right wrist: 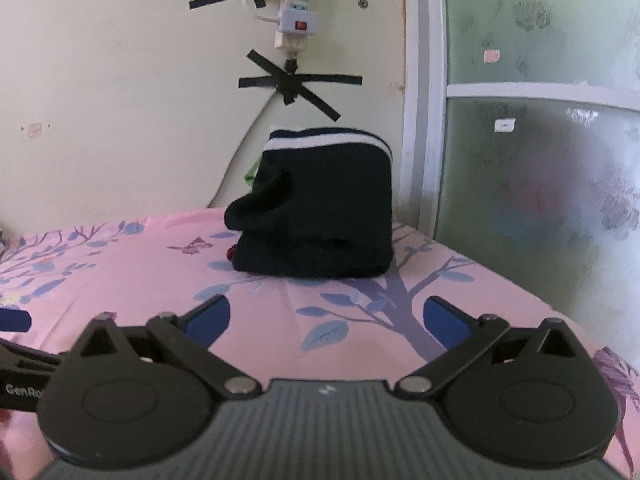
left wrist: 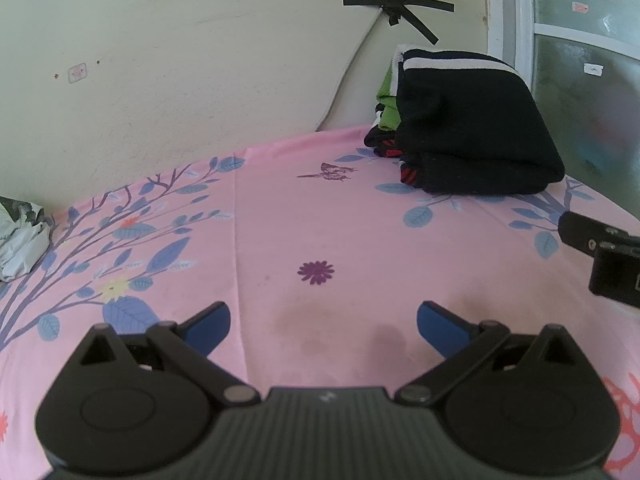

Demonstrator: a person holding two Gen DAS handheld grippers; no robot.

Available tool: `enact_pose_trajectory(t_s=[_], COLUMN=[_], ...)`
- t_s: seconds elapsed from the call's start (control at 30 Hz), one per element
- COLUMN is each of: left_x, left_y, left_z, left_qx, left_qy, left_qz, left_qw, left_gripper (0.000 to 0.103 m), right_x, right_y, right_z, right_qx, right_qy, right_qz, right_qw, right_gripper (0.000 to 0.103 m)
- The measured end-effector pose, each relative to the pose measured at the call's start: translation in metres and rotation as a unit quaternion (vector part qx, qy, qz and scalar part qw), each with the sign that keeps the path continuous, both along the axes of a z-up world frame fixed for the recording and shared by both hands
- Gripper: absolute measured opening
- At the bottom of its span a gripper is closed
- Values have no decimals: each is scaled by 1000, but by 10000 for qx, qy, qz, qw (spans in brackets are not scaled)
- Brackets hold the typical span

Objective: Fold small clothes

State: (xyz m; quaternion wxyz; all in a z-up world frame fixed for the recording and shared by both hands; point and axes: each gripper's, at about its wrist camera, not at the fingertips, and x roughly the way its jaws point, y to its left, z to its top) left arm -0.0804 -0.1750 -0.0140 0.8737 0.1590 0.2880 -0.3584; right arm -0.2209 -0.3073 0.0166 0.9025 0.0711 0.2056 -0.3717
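The left gripper [left wrist: 323,326] hangs low over the pink sheet [left wrist: 320,232], with its blue fingers [left wrist: 210,326] spread wide apart and nothing between them. Under the gap of the fingers the sheet shows a darker stain [left wrist: 340,328], and a little ahead there is a printed purple flower [left wrist: 315,272]. Far ahead and to the right of this gripper lies the pile of folded clothes [left wrist: 468,128], next to the wall [left wrist: 180,60]. The top piece is dark with a white stripe; green fabric [left wrist: 389,100] and red-black fabric [left wrist: 408,174] show at the left side of the pile. At the right edge of the left view a black part of the other tool [left wrist: 600,256] comes in. Far to the left of the gripper a crumpled white and dark thing [left wrist: 22,236] lies on the sheet; I cannot tell what it is.

The right gripper [right wrist: 326,320] is also low over the sheet, and its fingers [right wrist: 442,322] are wide apart and hold nothing. The pile [right wrist: 316,208] lies straight ahead of it, near but apart from the fingertips. Above the pile, on the wall, a power strip [right wrist: 296,12] is fixed with black tape [right wrist: 298,82]. To the right of the gripper stands a frosted window [right wrist: 540,140]. At the left of this gripper one blue fingertip [right wrist: 14,321] of the left tool is visible.
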Motion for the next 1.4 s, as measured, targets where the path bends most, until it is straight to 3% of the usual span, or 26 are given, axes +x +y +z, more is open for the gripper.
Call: enact_pose_trajectory(t_s=[1.4], left_x=[-1], left_y=[2], left_z=[3], left_qx=[-53], left_qy=[-35], left_qz=[-31], left_qw=[10000], left_gripper=[103], right_x=[-2], right_y=[12], right_z=[11], right_qx=[270], right_qy=[15], right_qz=[118], right_qw=[9996], right_gripper=[97])
